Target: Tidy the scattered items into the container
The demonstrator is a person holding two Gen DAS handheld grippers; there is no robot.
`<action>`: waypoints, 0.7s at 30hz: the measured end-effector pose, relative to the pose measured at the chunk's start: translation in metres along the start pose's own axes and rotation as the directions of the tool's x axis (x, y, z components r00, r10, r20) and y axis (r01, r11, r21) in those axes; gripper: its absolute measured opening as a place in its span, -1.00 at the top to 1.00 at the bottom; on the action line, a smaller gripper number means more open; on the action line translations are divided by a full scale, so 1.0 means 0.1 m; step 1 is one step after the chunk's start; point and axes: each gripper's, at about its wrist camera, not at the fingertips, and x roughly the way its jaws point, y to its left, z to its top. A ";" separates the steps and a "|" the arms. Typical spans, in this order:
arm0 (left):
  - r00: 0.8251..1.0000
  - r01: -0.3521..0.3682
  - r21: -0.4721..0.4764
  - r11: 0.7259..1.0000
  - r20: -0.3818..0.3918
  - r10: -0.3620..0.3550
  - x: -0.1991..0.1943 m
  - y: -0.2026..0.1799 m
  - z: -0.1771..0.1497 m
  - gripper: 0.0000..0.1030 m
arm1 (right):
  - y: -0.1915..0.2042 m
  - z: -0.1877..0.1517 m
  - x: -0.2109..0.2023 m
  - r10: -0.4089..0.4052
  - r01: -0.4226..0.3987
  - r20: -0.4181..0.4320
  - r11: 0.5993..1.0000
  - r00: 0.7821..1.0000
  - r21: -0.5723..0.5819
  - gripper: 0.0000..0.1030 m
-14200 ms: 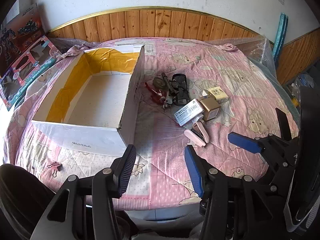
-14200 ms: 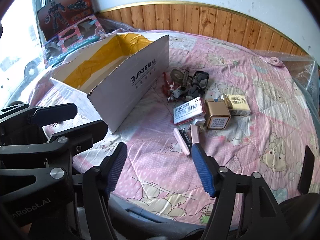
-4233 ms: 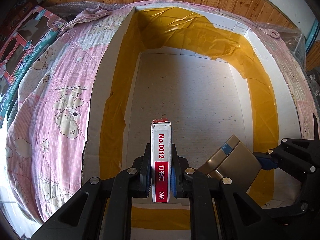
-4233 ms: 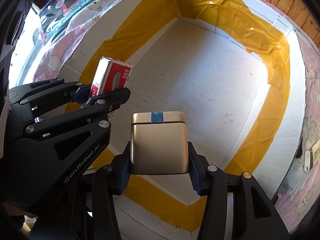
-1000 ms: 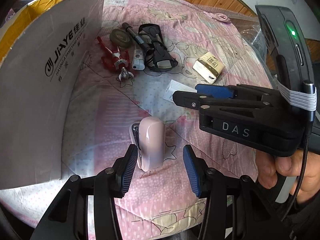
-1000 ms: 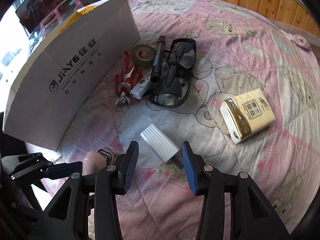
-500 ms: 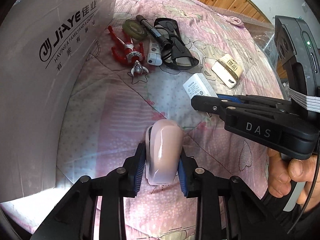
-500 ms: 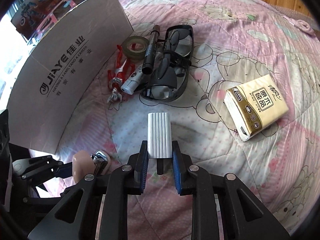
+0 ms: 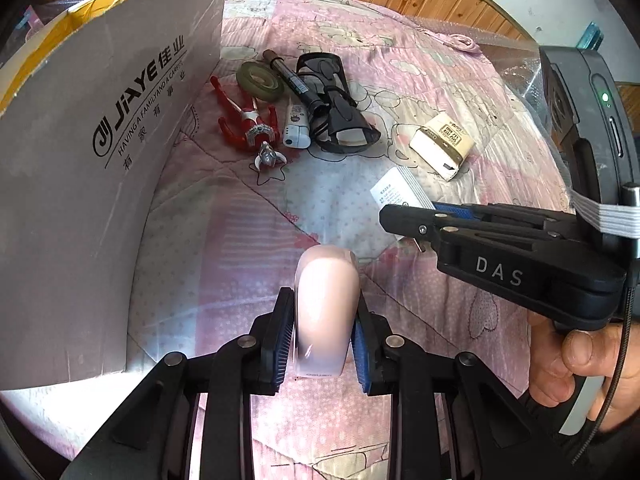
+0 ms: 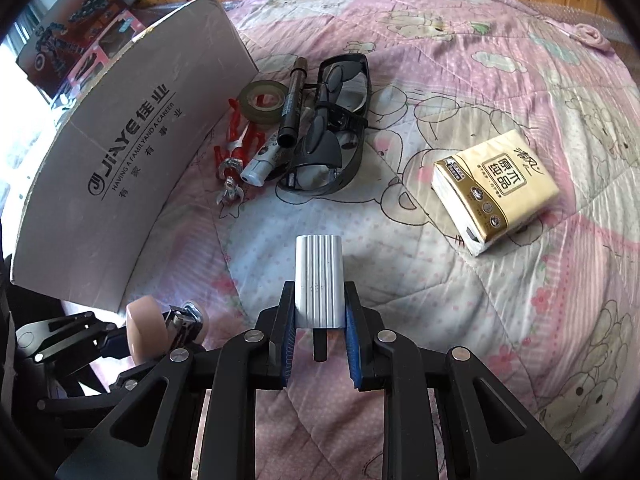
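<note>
Jaws: left gripper [image 9: 322, 338] clamps pink stapler [image 9: 326, 312], right gripper [image 10: 320, 334] clamps white charger [image 10: 319, 282] | risk: glossy stapler slipping | box [image 10: 120, 168] at 10 o'clock, wall could snag

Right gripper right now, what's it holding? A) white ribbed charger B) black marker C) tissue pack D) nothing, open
A: the right gripper is shut on the white ribbed charger, pads pressed to both its sides, while the tissue pack and black marker lie on the bedspread.
</note>
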 end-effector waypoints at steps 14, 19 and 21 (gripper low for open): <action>0.998 0.034 0.032 0.999 0.043 -0.035 -0.31 -0.14 -0.05 0.46 | -0.07 -0.26 -0.27 -0.011 0.005 0.047 0.993 0.999 0.119 0.57; 0.998 0.041 0.050 0.998 0.054 -0.043 -0.39 -0.17 -0.10 0.46 | -0.03 -0.33 -0.31 -0.022 0.014 0.056 0.991 0.998 0.131 0.57; 0.997 0.040 0.057 0.998 0.061 -0.043 -0.43 -0.18 -0.12 0.46 | -0.02 -0.34 -0.33 -0.027 0.018 0.061 0.991 0.998 0.136 0.57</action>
